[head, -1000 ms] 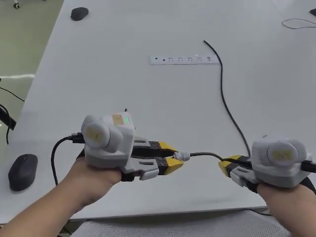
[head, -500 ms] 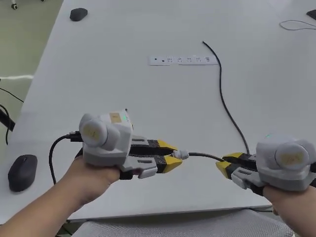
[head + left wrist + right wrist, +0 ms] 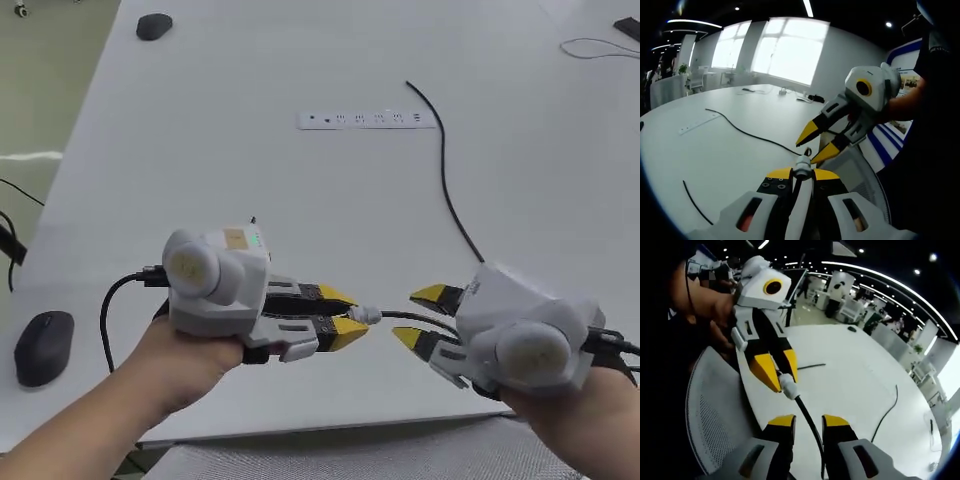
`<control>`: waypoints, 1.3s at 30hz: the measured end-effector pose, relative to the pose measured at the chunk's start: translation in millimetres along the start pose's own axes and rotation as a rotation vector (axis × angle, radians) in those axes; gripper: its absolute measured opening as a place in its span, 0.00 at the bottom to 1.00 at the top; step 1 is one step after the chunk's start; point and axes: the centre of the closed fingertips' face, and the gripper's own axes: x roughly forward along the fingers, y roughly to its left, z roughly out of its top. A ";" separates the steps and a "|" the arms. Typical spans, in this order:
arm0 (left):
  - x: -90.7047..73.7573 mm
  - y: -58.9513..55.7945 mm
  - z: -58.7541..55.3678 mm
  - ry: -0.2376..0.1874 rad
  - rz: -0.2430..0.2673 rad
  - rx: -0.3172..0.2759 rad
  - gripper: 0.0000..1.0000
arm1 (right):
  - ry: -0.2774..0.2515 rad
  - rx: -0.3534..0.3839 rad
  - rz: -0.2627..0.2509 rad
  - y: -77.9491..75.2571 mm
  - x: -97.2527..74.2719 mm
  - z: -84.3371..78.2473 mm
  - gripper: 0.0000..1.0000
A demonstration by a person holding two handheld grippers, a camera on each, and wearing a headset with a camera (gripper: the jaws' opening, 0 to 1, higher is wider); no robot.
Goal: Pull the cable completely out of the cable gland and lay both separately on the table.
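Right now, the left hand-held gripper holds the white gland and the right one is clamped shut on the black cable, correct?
No, the right hand-held gripper is open: the right gripper view shows its jaws apart, the cable running between them. The left hand-held gripper does hold the gland.

**Colours on my bench**

I see pale grey shells, black links and yellow tips on both the left gripper (image 3: 348,316) and the right gripper (image 3: 420,316). The left one also carries a small green light. The cable gland (image 3: 366,316) is whitish grey and the cable (image 3: 410,318) black. The table (image 3: 250,150) is plain white, the power strip (image 3: 368,120) white with dark dots, and the near mouse (image 3: 43,347) is charcoal.
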 end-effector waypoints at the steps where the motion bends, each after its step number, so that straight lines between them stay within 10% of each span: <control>1: -0.3 0.5 -0.1 0.000 0.002 0.002 0.15 | 0.000 -0.009 -0.001 0.1 1.0 0.8 0.17; 19: 2.4 -0.1 -4.6 0.008 -0.003 0.004 0.15 | 0.013 -0.115 0.019 7.7 8.2 9.4 0.03; 39: 4.3 8.5 2.8 -0.004 0.004 0.020 0.14 | 0.021 0.058 0.006 -9.8 11.1 -5.2 0.00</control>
